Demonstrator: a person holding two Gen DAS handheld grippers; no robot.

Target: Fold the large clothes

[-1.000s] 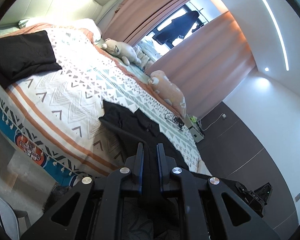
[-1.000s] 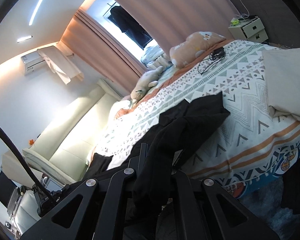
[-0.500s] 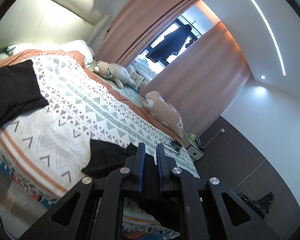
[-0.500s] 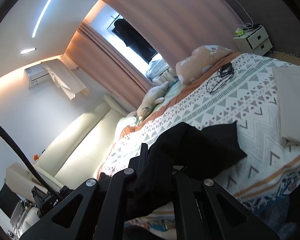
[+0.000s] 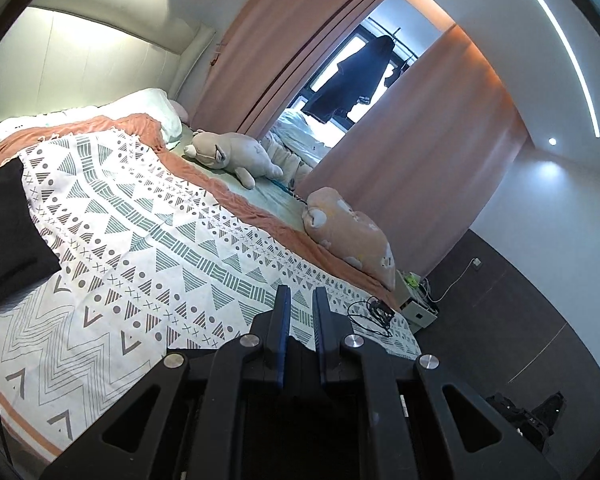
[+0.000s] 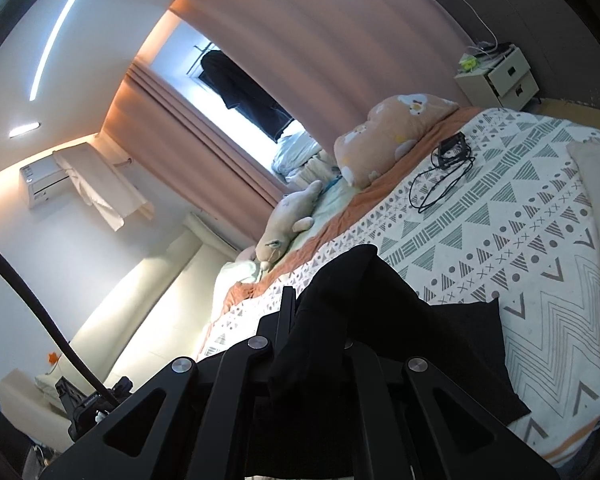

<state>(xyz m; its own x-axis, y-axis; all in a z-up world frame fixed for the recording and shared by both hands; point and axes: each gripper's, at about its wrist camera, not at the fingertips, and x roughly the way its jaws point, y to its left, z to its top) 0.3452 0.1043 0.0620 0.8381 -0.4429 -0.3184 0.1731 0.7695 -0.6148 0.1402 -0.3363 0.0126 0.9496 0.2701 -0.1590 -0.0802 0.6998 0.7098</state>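
Note:
A large black garment (image 6: 380, 320) hangs over the patterned bedspread (image 6: 500, 240). It drapes over my right gripper (image 6: 302, 310), which is shut on it; the cloth hides the right finger. In the left wrist view my left gripper (image 5: 300, 316) holds its fingers (image 5: 281, 320) nearly together above the bedspread (image 5: 140, 240). Dark cloth shows deep between them, and the garment's remaining part is hidden under the gripper body.
A folded black item (image 5: 4, 232) lies at the bed's left side and a folded cream item (image 6: 596, 200) at its right. Two plush toys (image 5: 236, 152) (image 5: 348, 232) and a black cable (image 6: 440, 176) lie toward the far side. A nightstand (image 6: 500, 76) stands beyond the bed.
Both grippers have risen and swung over the bed with the black garment. In the left view the cloth has left the bedspread and slipped out of sight under the gripper.

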